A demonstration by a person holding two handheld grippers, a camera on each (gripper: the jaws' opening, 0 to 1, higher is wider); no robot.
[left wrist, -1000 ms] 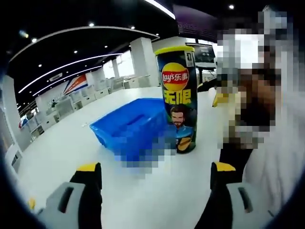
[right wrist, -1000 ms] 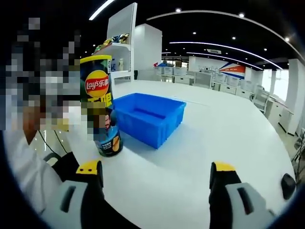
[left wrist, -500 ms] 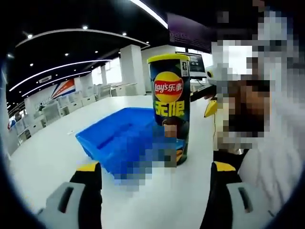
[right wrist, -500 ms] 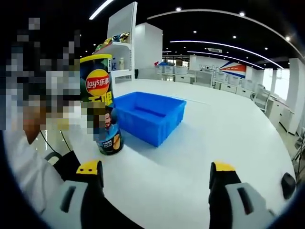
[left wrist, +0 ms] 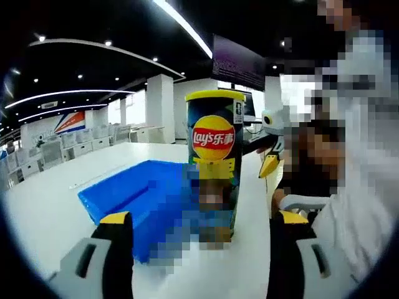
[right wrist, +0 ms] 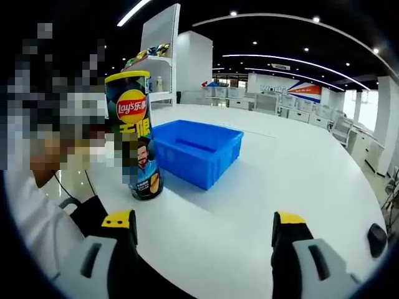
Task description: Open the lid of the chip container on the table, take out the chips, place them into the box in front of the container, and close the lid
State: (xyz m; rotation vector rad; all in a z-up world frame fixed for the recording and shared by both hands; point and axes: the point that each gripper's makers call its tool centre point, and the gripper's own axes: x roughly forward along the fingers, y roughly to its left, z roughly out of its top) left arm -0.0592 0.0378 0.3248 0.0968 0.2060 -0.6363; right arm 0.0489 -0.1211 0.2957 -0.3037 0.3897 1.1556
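A tall dark Lay's chip can [left wrist: 213,156] with a yellow lid stands upright on the white table, right beside a blue plastic box [left wrist: 134,193]. In the left gripper view my left gripper [left wrist: 202,240] is open, low and close in front of the can, its yellow-tipped fingers [left wrist: 115,219] apart on either side of it. In the right gripper view the can [right wrist: 136,134] stands at the left next to the blue box [right wrist: 196,149]. My right gripper [right wrist: 202,221] is open above the table, well short of both.
The white table [right wrist: 293,168] stretches wide to the right and beyond the box. A person in a white sleeve [left wrist: 355,212] sits close at the table's edge beside the can. A small dark object [right wrist: 374,240] lies at the far right. Shelves and desks stand in the background.
The left gripper has dropped lower and moved closer to the can, which now looms larger between its fingers. The right gripper view has barely shifted. Both grippers stay open.
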